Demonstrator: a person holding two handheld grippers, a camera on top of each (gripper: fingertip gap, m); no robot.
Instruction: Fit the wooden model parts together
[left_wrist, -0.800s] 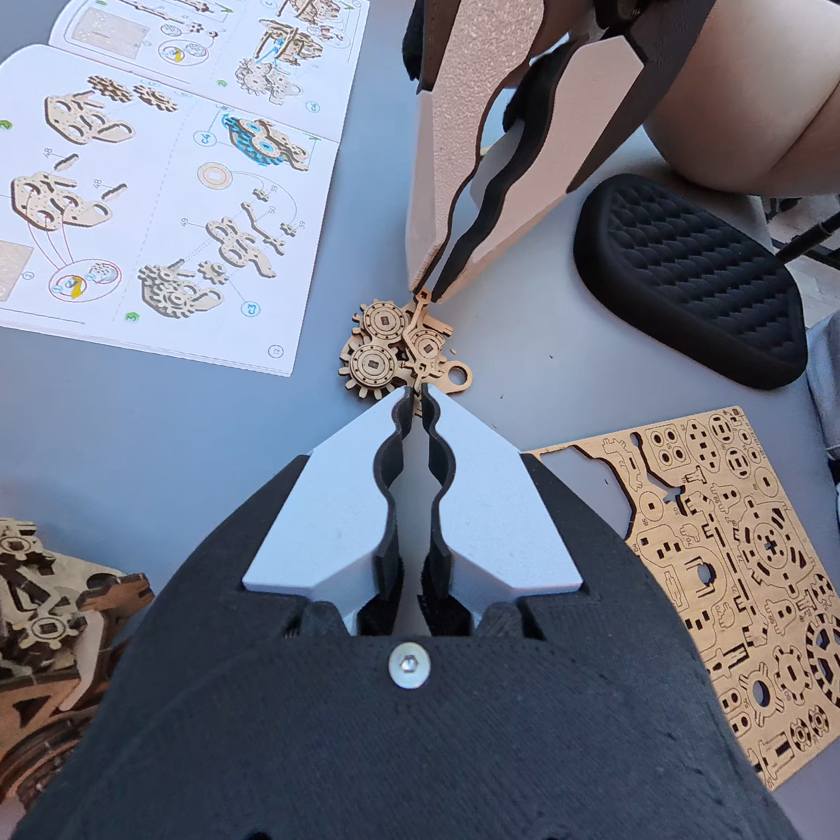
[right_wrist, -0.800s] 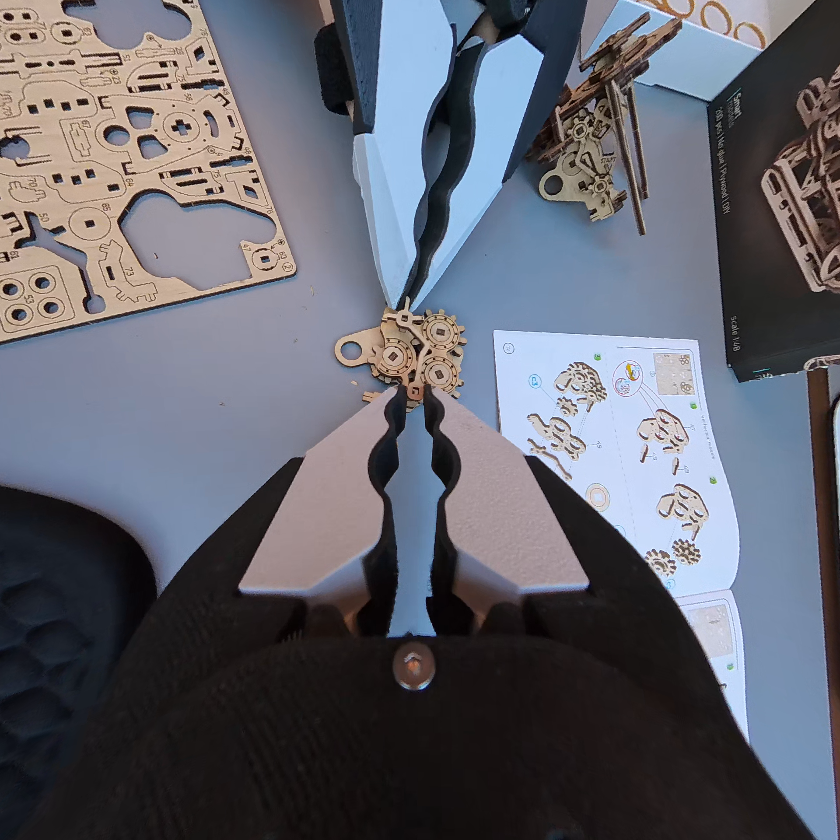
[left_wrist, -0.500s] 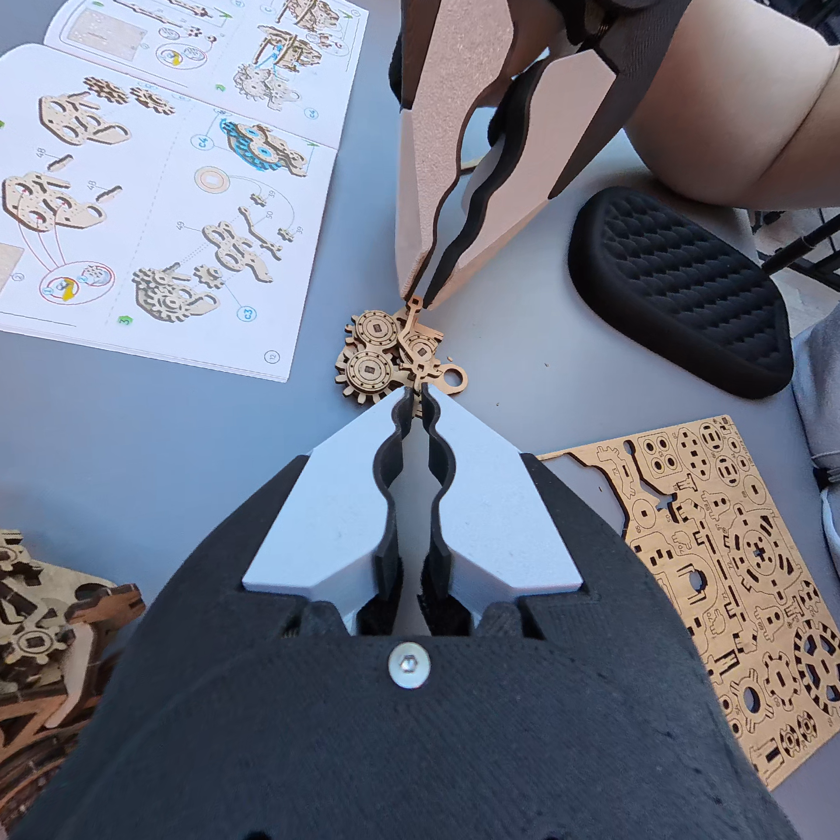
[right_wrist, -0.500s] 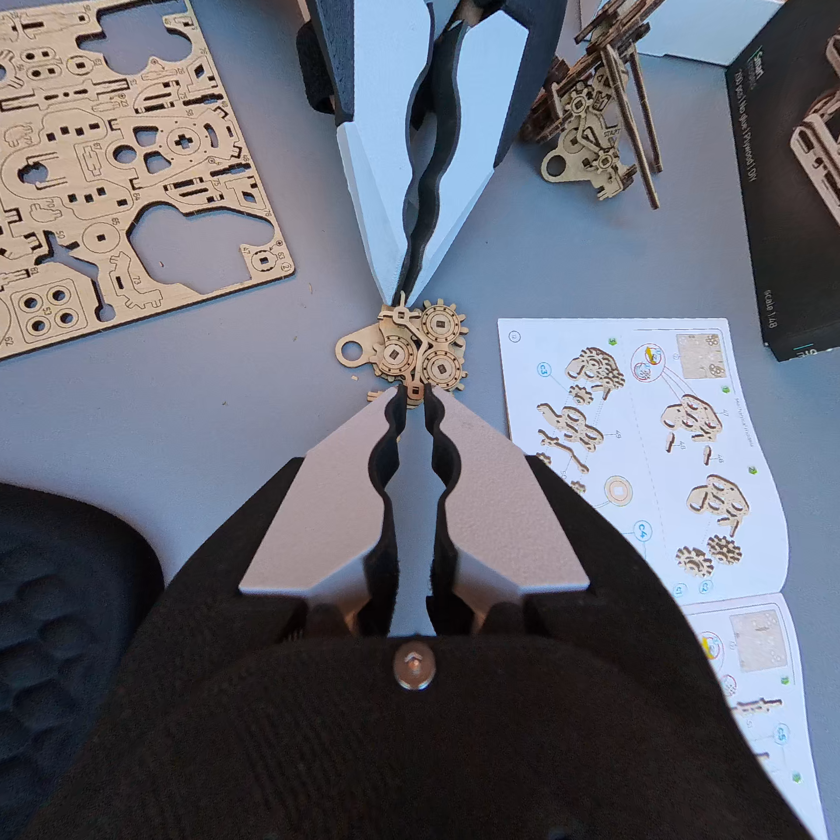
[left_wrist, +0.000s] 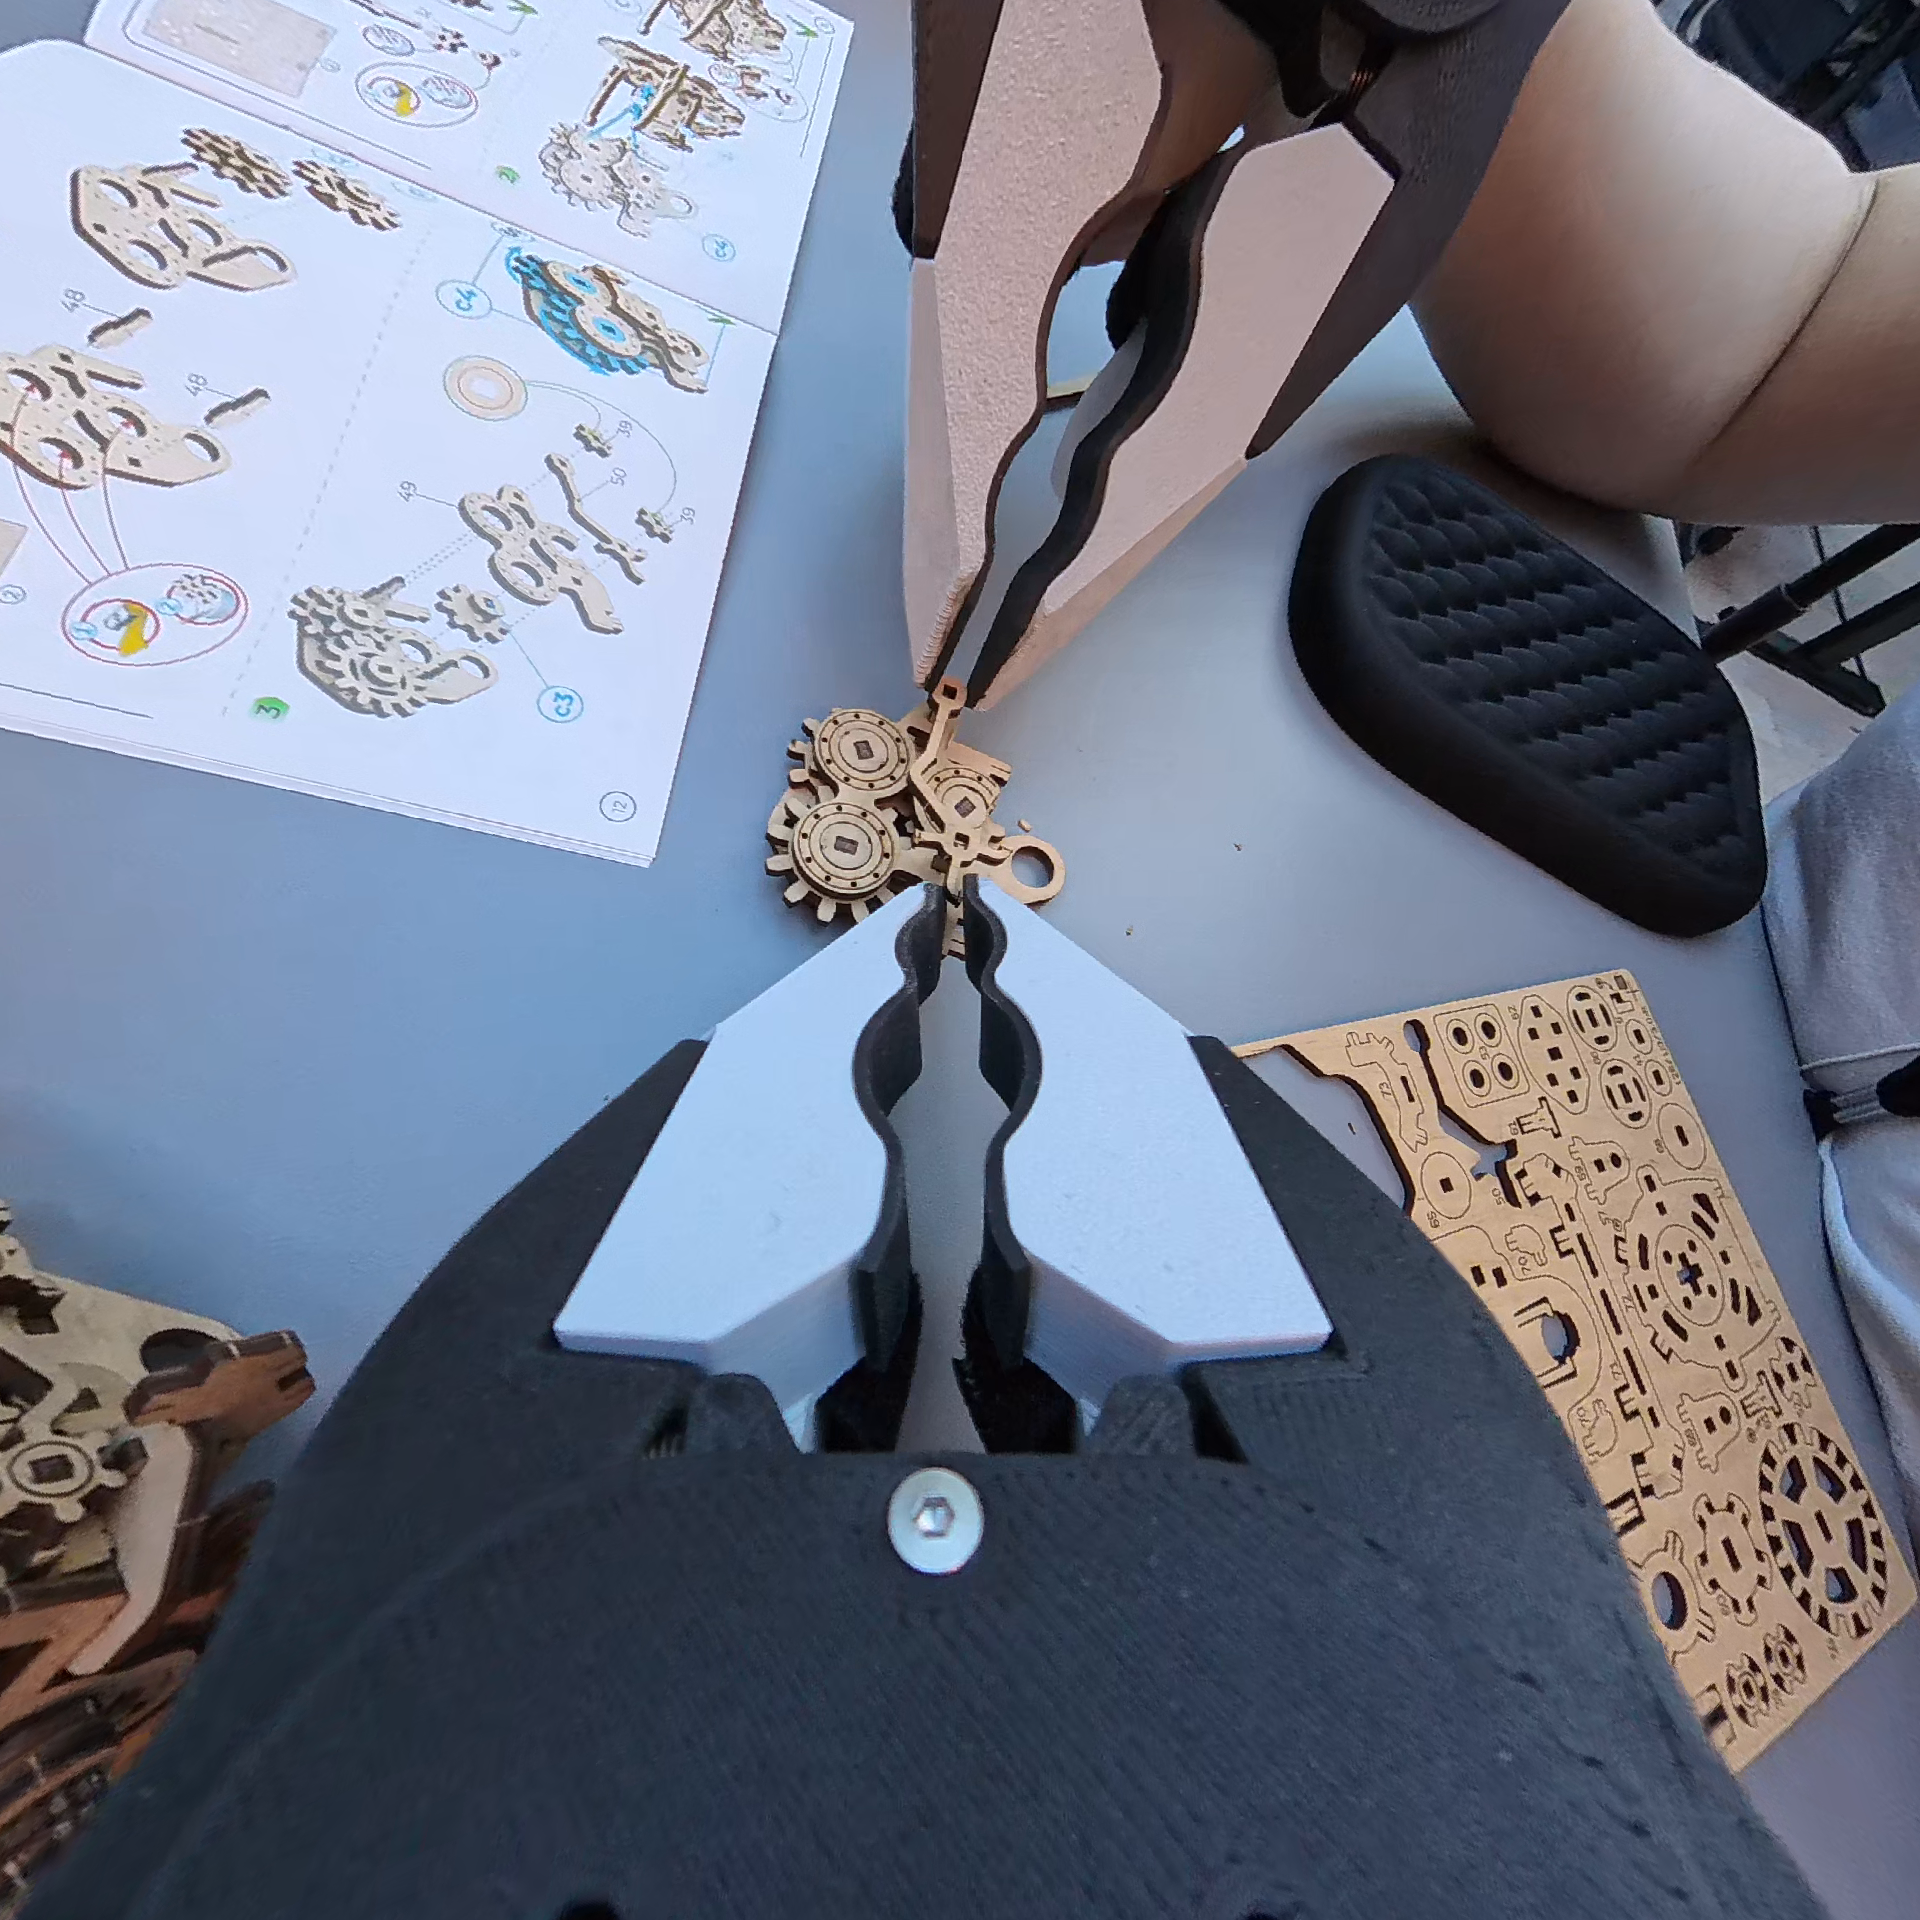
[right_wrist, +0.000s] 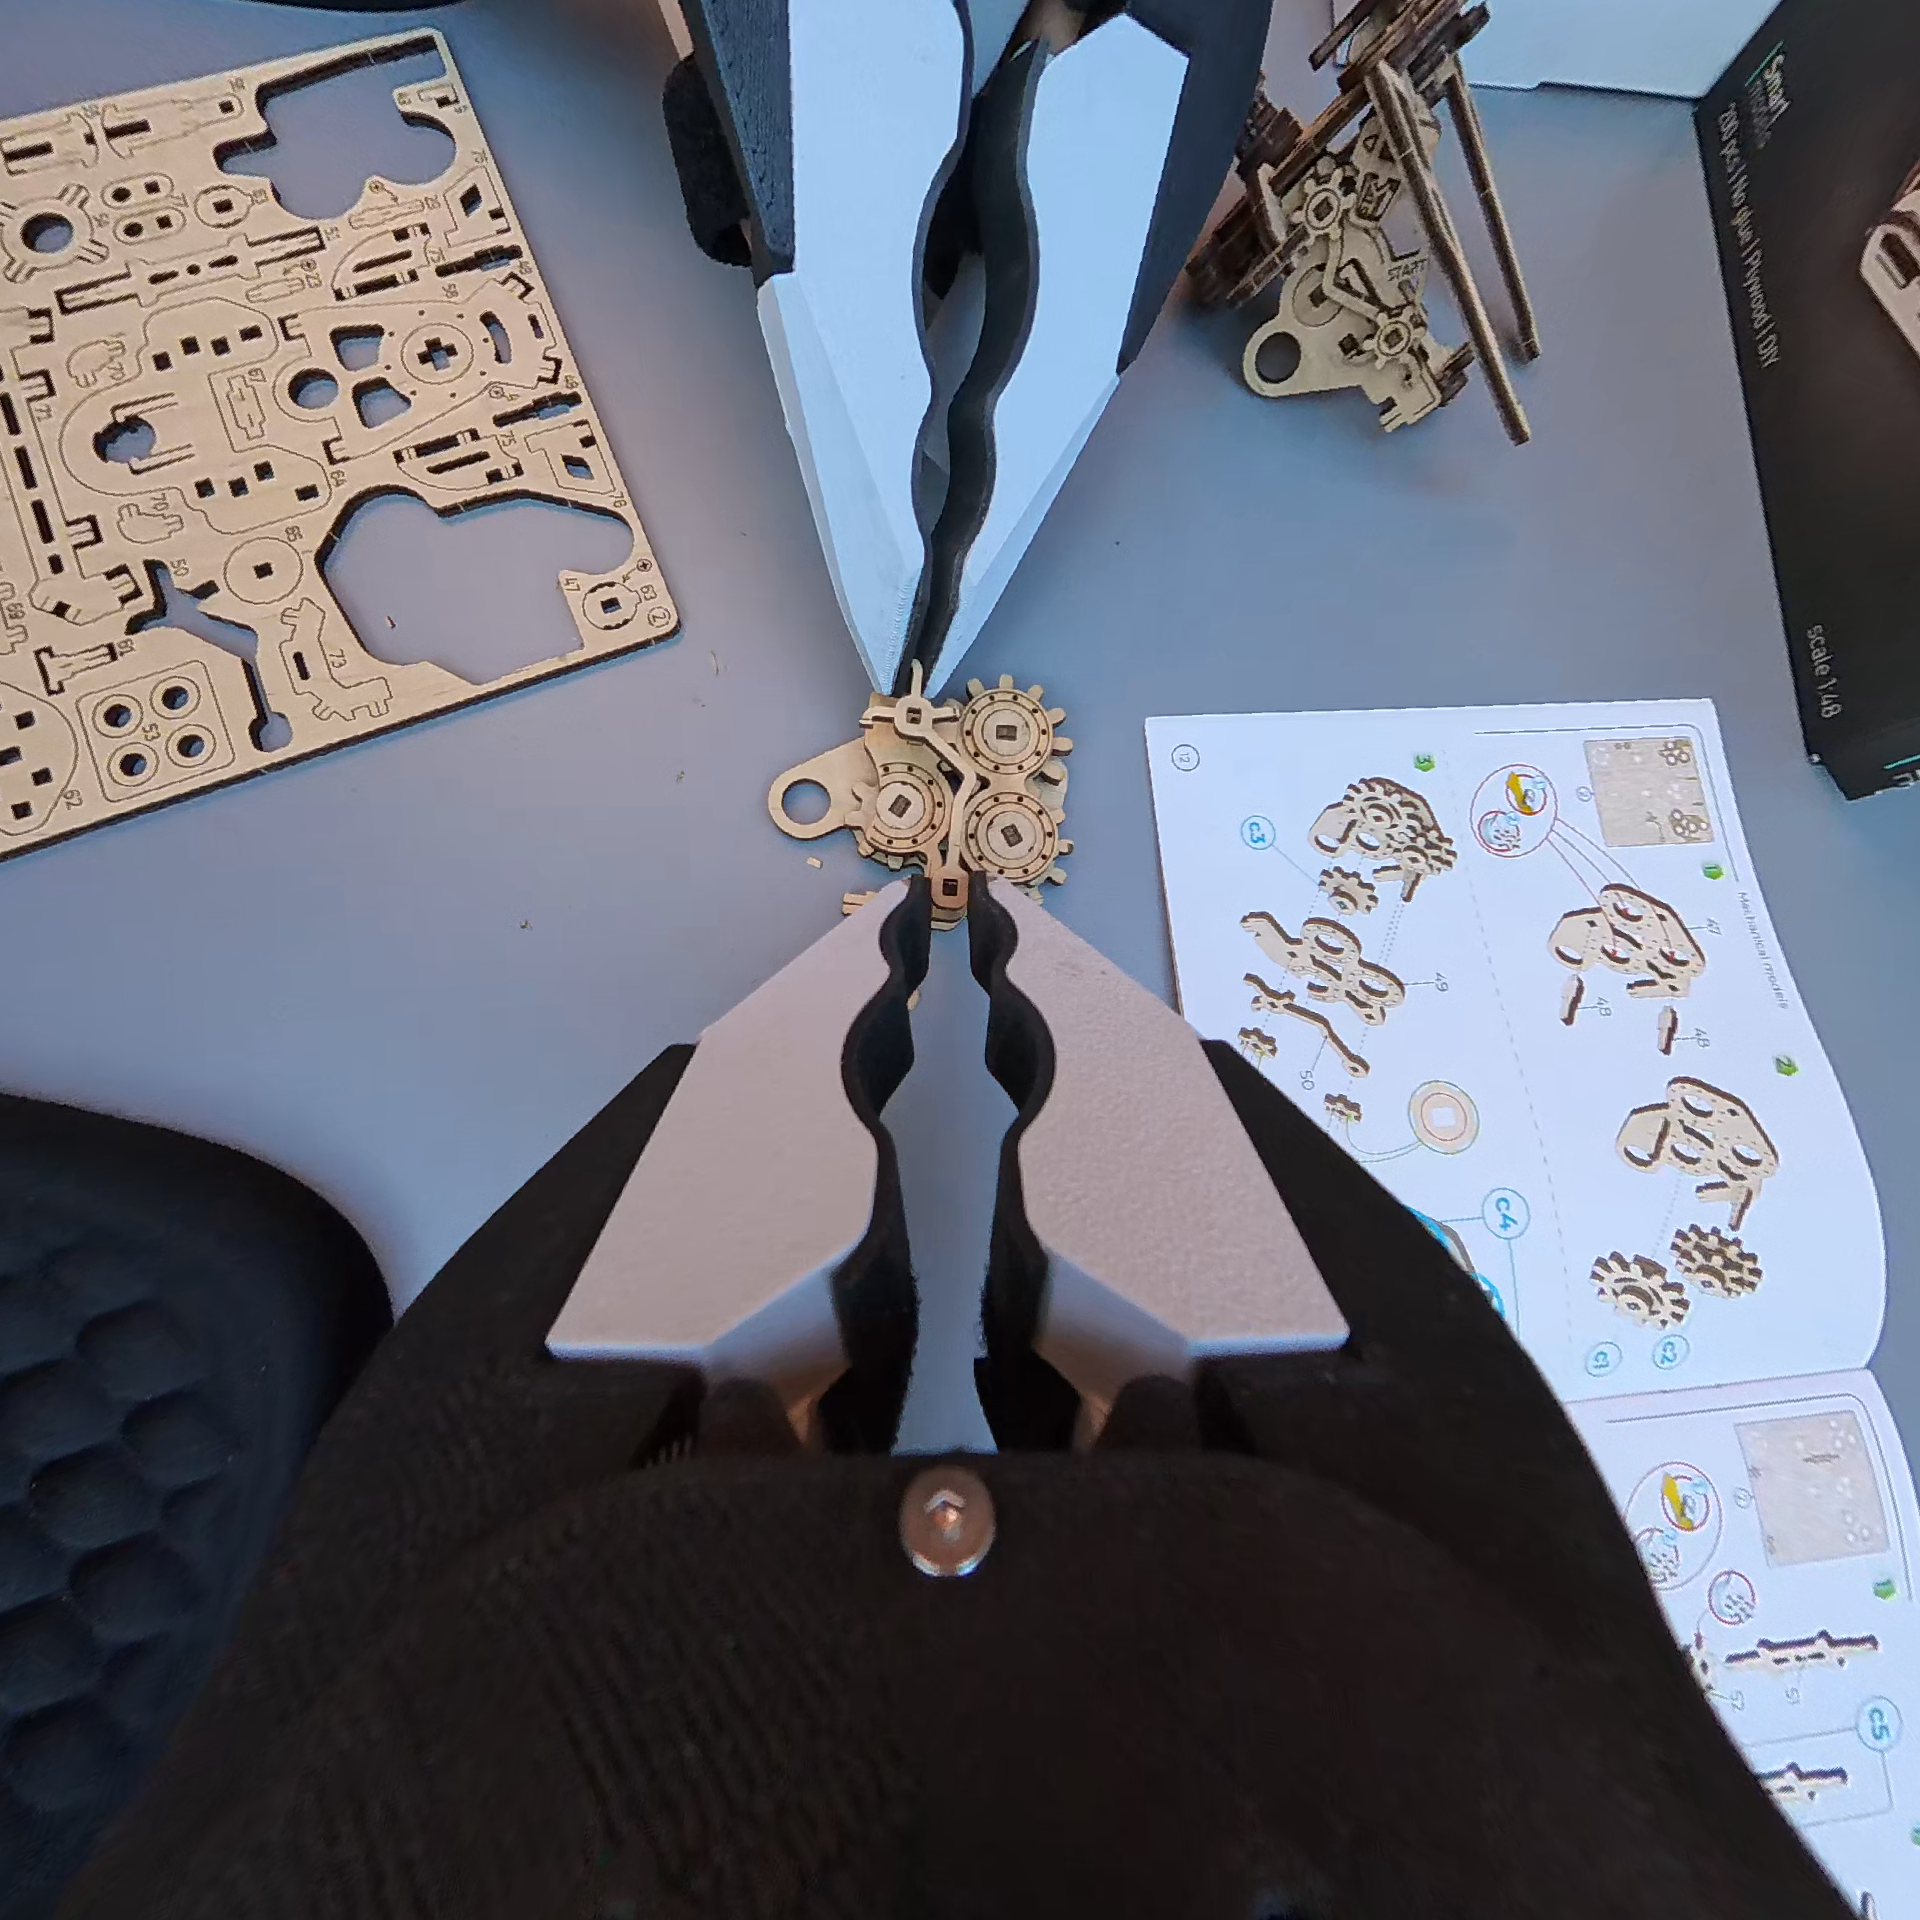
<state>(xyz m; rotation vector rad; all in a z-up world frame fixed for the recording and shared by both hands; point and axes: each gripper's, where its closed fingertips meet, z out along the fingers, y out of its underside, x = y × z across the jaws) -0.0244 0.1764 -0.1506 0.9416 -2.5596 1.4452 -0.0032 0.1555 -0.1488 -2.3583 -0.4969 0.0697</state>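
A small wooden gear assembly (left_wrist: 868, 805) with three cogs and a ring tab lies on the grey table (left_wrist: 312, 987); it also shows in the right wrist view (right_wrist: 935, 800). A thin curved lever (right_wrist: 940, 774) runs across its top. My left gripper (left_wrist: 952, 900) is shut on the lever's near end. In the right wrist view it comes down from above (right_wrist: 916, 665) onto the lever's square end. My right gripper (right_wrist: 948, 896) is shut on the lever's other end. In the left wrist view it comes in from the top (left_wrist: 951, 681).
An open instruction booklet (left_wrist: 364, 468) (right_wrist: 1455, 1039) lies beside the assembly. A laser-cut plywood sheet (left_wrist: 1662, 1299) (right_wrist: 260, 416), a black textured pad (left_wrist: 1527, 686) (right_wrist: 125, 1351), a partly built wooden model (left_wrist: 83, 1455) (right_wrist: 1371, 239) and a black box (right_wrist: 1829, 416) ring the work spot. A person's arm (left_wrist: 1662, 260) is at the back. The grippers' ends are close to 4 centimeters from one another.
Both grippers stay shut on the lever's ends. Both cameras have shifted a little, and the assembly has hardly moved on the table.
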